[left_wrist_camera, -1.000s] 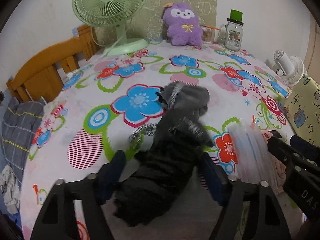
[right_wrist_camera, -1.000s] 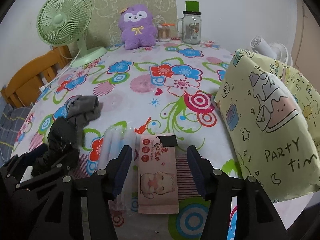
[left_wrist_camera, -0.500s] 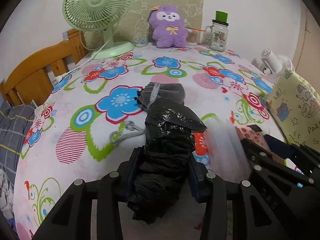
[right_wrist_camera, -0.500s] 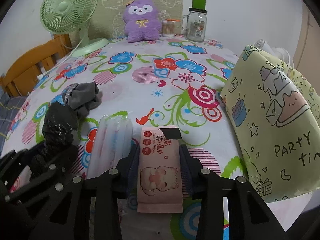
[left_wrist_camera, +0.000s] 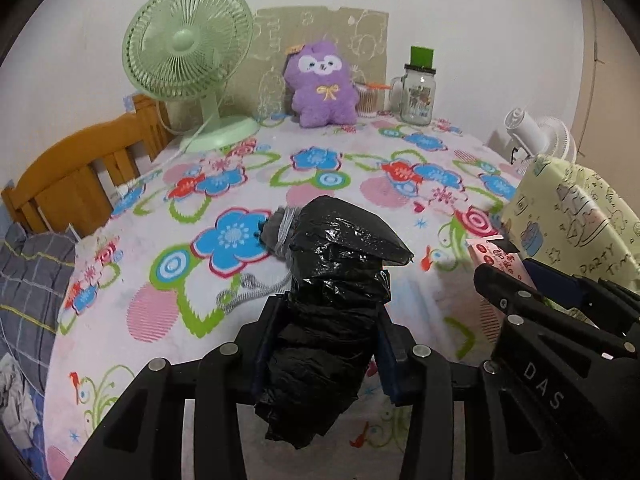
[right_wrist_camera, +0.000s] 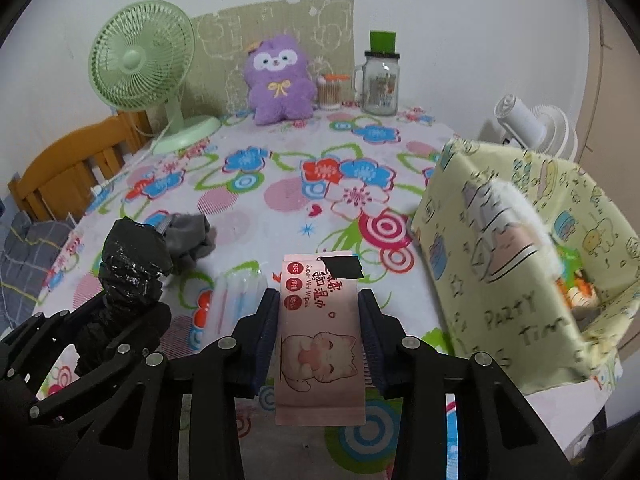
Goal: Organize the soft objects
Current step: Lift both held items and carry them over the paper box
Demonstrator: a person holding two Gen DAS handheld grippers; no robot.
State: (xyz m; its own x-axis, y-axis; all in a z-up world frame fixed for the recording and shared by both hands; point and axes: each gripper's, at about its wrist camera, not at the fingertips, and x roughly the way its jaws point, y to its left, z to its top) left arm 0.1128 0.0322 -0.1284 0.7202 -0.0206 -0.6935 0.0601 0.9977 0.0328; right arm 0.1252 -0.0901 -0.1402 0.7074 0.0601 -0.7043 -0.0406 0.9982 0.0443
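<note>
My left gripper [left_wrist_camera: 326, 344] is shut on a crumpled black plastic bag roll [left_wrist_camera: 340, 292] and holds it above the flowered tablecloth; the roll also shows in the right wrist view [right_wrist_camera: 128, 272]. My right gripper [right_wrist_camera: 320, 336] is shut on a pink pack of mini wipes [right_wrist_camera: 320, 344], lifted off the table. A grey drawstring pouch [right_wrist_camera: 192, 236] lies behind the black roll. A clear pack of tubes [right_wrist_camera: 236, 300] lies between the grippers. A yellow "Party Time" bag [right_wrist_camera: 516, 264] stands open at the right, with items inside.
At the back stand a green fan [right_wrist_camera: 140, 64], a purple plush toy [right_wrist_camera: 280, 80], a cotton swab jar [right_wrist_camera: 330, 92] and a glass mug jar [right_wrist_camera: 382, 80]. A white fan [right_wrist_camera: 528, 120] sits behind the bag. A wooden chair [left_wrist_camera: 76, 176] stands left of the table.
Both grippers closed: the left on the black bag roll, the right on the wipes pack. Both have since lifted their objects off the table.
</note>
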